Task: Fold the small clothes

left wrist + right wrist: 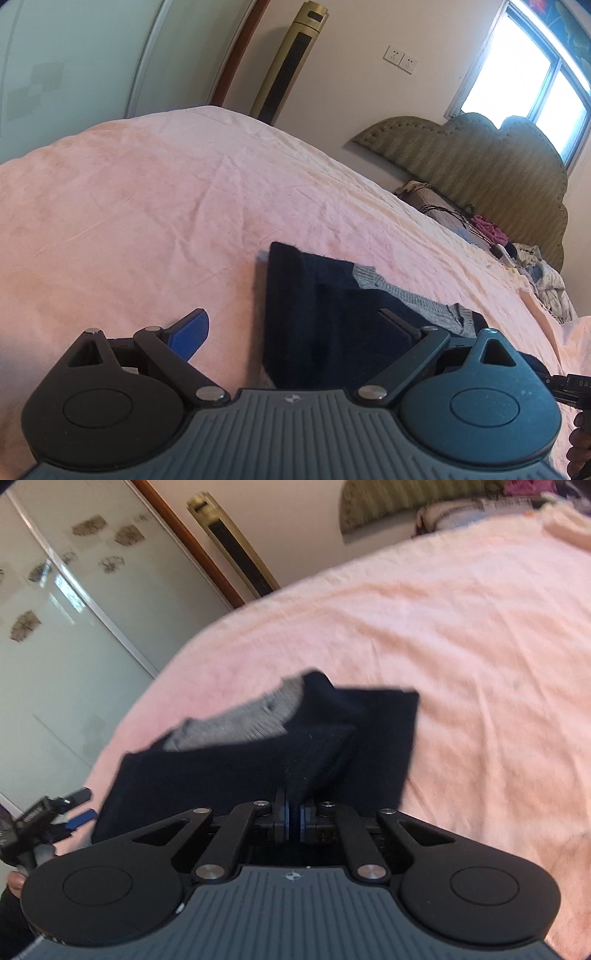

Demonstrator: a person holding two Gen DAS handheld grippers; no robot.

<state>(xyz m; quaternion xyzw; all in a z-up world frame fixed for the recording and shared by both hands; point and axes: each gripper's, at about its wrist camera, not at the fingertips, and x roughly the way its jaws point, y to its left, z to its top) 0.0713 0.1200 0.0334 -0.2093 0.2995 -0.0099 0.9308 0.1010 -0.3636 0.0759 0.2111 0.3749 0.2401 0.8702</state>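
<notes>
in the left wrist view we are holding our left gripper (291, 328) spread wide, gripping nothing, its fingers straddling the near edge of the navy garment (314, 314) lying on the pink bedsheet (147, 206). in the right wrist view our right gripper (294, 818) is pinching a raised fold of that navy garment (229, 768).
</notes>
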